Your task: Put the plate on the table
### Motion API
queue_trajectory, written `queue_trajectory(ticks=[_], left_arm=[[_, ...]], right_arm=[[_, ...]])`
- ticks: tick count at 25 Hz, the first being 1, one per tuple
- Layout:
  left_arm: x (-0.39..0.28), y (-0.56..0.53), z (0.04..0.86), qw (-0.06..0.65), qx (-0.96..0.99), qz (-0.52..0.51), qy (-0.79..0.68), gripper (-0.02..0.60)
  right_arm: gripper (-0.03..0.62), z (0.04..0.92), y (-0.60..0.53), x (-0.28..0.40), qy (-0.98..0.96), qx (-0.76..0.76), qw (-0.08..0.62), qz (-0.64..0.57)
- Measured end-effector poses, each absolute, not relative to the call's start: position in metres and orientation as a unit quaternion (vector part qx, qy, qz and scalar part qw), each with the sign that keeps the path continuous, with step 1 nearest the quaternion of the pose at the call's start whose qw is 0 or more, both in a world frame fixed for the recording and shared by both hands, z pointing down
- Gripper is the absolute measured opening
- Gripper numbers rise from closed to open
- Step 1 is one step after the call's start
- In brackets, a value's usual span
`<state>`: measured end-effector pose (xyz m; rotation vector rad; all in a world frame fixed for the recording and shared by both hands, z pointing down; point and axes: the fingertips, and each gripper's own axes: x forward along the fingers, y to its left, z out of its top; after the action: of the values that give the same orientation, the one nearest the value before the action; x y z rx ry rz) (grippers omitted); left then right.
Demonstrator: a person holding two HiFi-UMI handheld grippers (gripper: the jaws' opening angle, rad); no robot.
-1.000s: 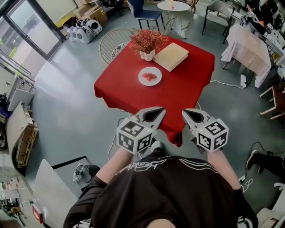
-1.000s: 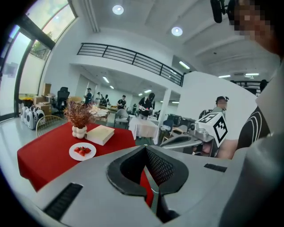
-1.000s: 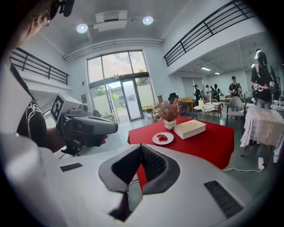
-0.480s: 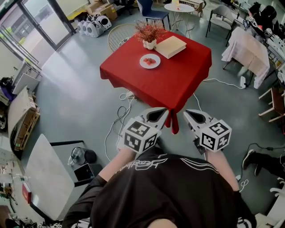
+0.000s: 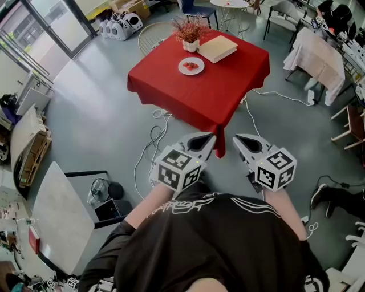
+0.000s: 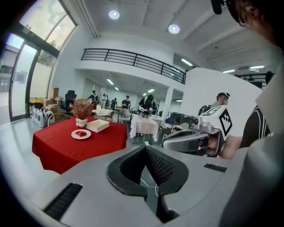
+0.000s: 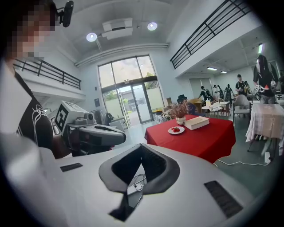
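Note:
A white plate (image 5: 191, 65) with red food lies on the red-clothed table (image 5: 217, 97), far ahead of me in the head view. Beside it stand a potted red plant (image 5: 190, 29) and a cream book (image 5: 218, 48). My left gripper (image 5: 209, 138) and right gripper (image 5: 236, 139) are held side by side over the grey floor, short of the table's near corner. Both are shut with nothing in them. The left gripper view shows the plate (image 6: 81, 133) beyond its shut gripper (image 6: 145, 149). The right gripper view shows the plate (image 7: 176, 130) past its own shut gripper (image 7: 141, 146).
Cables (image 5: 153, 140) trail on the floor by the table's near side. A white-draped table (image 5: 316, 54) stands at the right, and a wicker chair (image 5: 153, 34) and a round white table (image 5: 231, 4) behind. A grey slab (image 5: 57, 211) lies at lower left. People stand in the background.
The table with the plate has drawn away toward the top of the head view and looks smaller. Both grippers stay shut and side by side, now off the table's edge.

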<state>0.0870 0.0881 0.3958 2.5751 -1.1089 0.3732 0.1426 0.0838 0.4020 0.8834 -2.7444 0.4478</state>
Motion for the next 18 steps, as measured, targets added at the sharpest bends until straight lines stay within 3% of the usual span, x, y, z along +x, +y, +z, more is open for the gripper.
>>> queue_trajectory(ticks=[18], left_arm=[[0.114, 0.104, 0.4, 0.164, 0.906, 0.127, -0.369, 0.006]], right_arm=[[0.008, 0.41, 0.101, 0.16, -0.933, 0.303, 0.117, 0.157]])
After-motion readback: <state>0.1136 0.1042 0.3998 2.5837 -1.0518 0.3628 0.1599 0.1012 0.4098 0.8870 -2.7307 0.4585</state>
